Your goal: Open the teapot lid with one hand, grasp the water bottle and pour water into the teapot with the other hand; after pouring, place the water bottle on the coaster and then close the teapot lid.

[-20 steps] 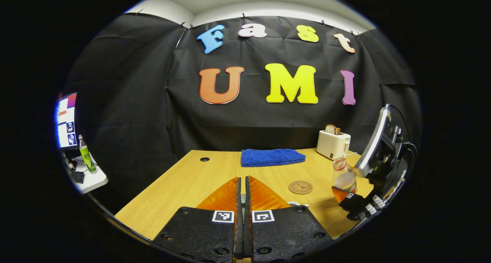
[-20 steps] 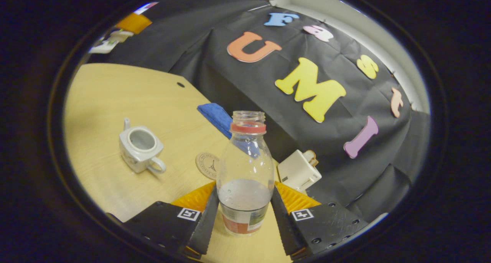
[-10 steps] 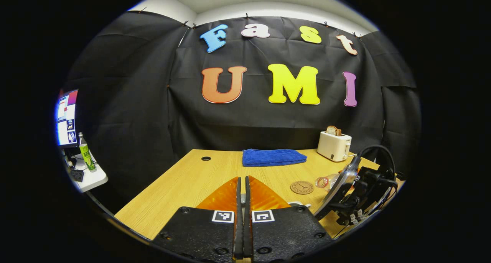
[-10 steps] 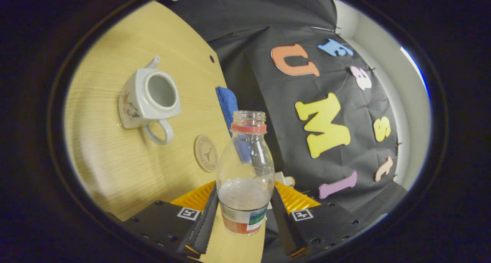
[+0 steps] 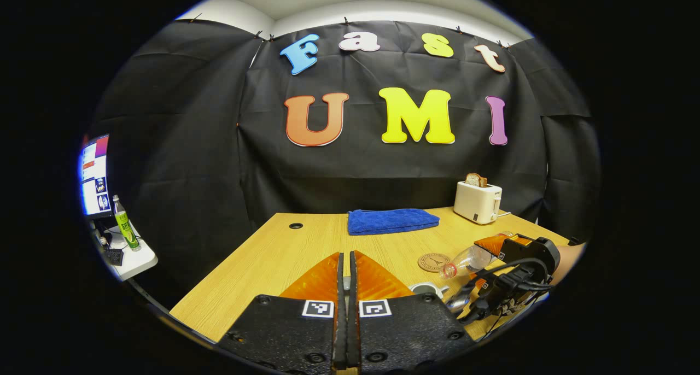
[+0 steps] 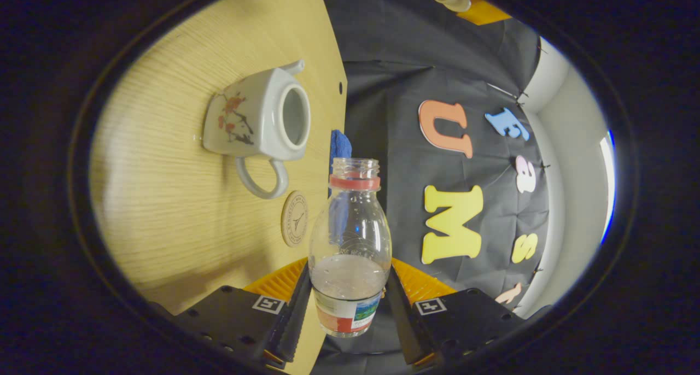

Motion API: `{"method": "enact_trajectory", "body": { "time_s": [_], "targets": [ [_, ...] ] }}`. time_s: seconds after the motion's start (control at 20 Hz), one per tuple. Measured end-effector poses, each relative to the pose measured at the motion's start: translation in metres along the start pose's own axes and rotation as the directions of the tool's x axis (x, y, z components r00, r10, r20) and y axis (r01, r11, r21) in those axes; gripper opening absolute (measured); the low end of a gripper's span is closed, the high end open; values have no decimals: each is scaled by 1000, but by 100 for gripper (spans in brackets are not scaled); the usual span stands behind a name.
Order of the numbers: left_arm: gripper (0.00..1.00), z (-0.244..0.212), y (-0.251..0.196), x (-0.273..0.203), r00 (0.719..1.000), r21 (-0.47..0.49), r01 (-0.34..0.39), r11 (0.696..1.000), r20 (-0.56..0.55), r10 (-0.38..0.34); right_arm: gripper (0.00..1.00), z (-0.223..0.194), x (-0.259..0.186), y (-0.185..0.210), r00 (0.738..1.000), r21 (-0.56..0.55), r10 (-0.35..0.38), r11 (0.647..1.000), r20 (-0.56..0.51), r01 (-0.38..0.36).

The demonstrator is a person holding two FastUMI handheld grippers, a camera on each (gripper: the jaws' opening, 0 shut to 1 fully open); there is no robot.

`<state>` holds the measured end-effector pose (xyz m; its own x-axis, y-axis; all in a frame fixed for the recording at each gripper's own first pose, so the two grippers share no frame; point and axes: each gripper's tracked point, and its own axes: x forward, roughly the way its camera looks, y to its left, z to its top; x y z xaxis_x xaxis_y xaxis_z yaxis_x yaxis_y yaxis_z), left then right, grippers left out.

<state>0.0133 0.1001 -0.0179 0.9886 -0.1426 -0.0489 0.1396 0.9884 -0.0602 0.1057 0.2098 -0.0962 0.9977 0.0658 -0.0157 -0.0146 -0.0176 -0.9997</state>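
Lid is off: the teapot (image 6: 257, 121) stands on the desk (image 6: 164, 211) with its mouth bare. The lid itself cannot be made out; the left hand-held gripper (image 5: 344, 279) has its jaws pressed together with barely a slit between, and whether the lid is pinched there I cannot tell.

Right hand-held gripper (image 6: 348, 296) grasps the water bottle (image 6: 350, 244) low on its body, 1 finger on each side. Left gripper view shows the bottle (image 5: 465, 261) tipped nearly flat, neck pointing toward the teapot rim (image 5: 424, 289) just past the left gripper's fingers — pour is being set up or just starting. Water sits in the bottle's lower part, no stream visible, neck not yet over the opening by my reading.

Done: lid opened, bottle grasped and tilted. Left: the pour itself, setting the bottle on the coaster (image 6: 295, 218) — bare, just beside the teapot handle — then closing the lid.
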Motion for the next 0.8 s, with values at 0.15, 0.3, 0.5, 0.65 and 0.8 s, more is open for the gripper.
{"method": "enact_trajectory", "body": {
  "time_s": [0.15, 0.3, 0.5, 0.65, 0.8],
  "targets": [
    [3, 1, 0, -2, 1000, 3, 4, 1000, 4, -4, 72, 8, 0, -4, 999, -69, -23, 997, 29, 25],
    [3, 0, -1, -1, 1000, 4, 12, 1000, 2, -12, 71, 17, -1, -9, 996, -133, -56, 989, 62, 64],
    [3, -1, -2, -3, 1000, 7, 17, 1000, -3, -17, 71, 19, -1, -10, 995, -208, -69, 975, 73, 83],
    [3, -3, 0, -1, 1000, 2, 14, 1000, -13, -14, 71, 23, -4, -14, 991, -260, -91, 959, 95, 113],
    [3, -5, -2, -1, 1000, 9, 15, 1000, -18, -15, 72, 22, -4, -17, 989, -283, -105, 950, 102, 130]
  ]
}}
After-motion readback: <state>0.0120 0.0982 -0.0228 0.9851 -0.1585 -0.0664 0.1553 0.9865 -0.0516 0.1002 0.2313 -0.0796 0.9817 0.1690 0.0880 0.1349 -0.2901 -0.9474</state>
